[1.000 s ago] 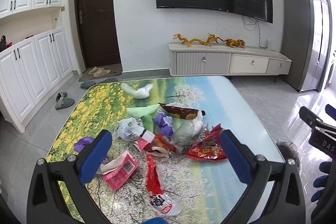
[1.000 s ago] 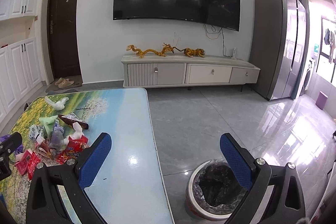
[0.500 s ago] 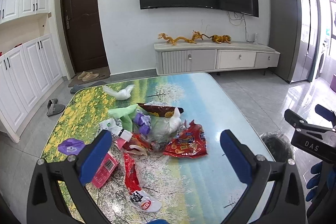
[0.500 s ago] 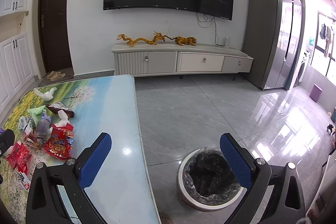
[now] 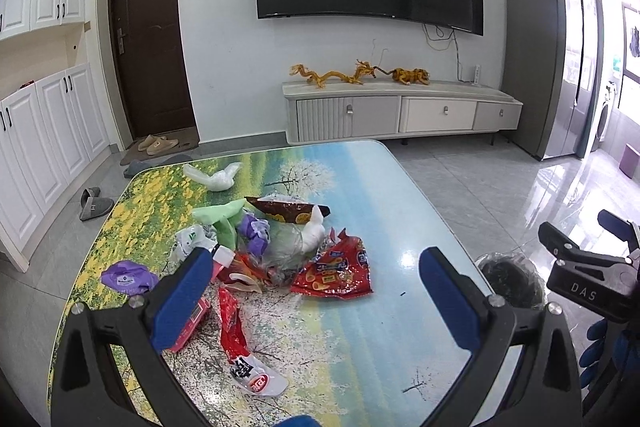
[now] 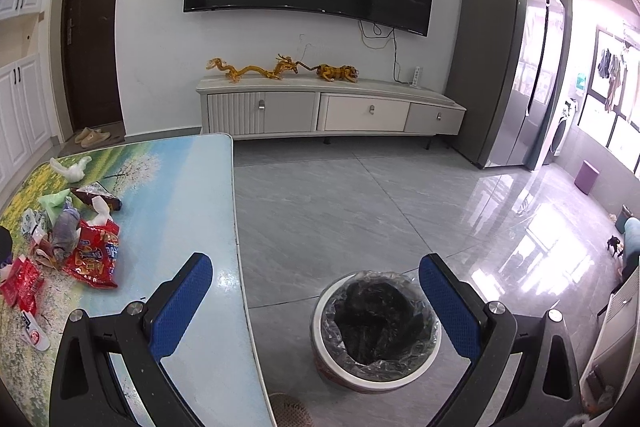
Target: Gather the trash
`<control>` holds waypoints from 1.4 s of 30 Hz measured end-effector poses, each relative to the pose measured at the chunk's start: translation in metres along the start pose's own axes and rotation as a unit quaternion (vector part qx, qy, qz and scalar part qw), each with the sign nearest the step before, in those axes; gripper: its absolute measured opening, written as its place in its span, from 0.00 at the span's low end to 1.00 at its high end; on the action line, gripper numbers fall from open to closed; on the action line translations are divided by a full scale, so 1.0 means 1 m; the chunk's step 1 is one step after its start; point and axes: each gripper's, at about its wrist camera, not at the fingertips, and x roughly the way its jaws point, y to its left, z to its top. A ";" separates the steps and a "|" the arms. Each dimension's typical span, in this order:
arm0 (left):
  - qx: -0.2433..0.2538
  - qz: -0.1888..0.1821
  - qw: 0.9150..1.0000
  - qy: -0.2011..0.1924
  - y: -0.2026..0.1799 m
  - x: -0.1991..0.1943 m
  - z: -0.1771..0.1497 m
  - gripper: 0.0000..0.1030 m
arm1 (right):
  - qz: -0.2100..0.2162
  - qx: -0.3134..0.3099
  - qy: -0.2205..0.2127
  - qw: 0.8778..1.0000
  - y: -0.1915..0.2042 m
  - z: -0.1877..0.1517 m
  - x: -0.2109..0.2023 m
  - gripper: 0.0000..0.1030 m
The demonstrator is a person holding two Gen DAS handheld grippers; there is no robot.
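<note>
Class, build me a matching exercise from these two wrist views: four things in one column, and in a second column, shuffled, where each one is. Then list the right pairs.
Things
1. red snack wrapper
2. lined bin
3. golden dragon figure
4. beige slippers

Places
A. on the TV cabinet
B. on the mat by the brown door
C. on the floor beside the table
D. on the table in the trash pile

Pairs: 1-D, 2-C, 3-A, 4-B

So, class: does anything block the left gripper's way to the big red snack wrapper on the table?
Nothing visible does. The left gripper hangs open above the table, with only bare tabletop before the red snack wrapper.
</note>
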 end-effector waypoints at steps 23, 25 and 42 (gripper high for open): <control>-0.006 -0.091 0.996 0.013 0.012 -0.005 -0.010 1.00 | -0.031 -0.007 0.002 0.999 -0.003 0.012 -0.029 1.00; -0.008 -0.090 0.996 0.025 0.017 0.000 -0.014 1.00 | -0.026 -0.009 0.002 1.000 0.001 0.013 -0.030 1.00; -0.103 0.038 0.992 0.057 0.163 0.034 -0.039 1.00 | 0.116 -0.051 0.054 0.990 0.061 0.012 0.006 0.99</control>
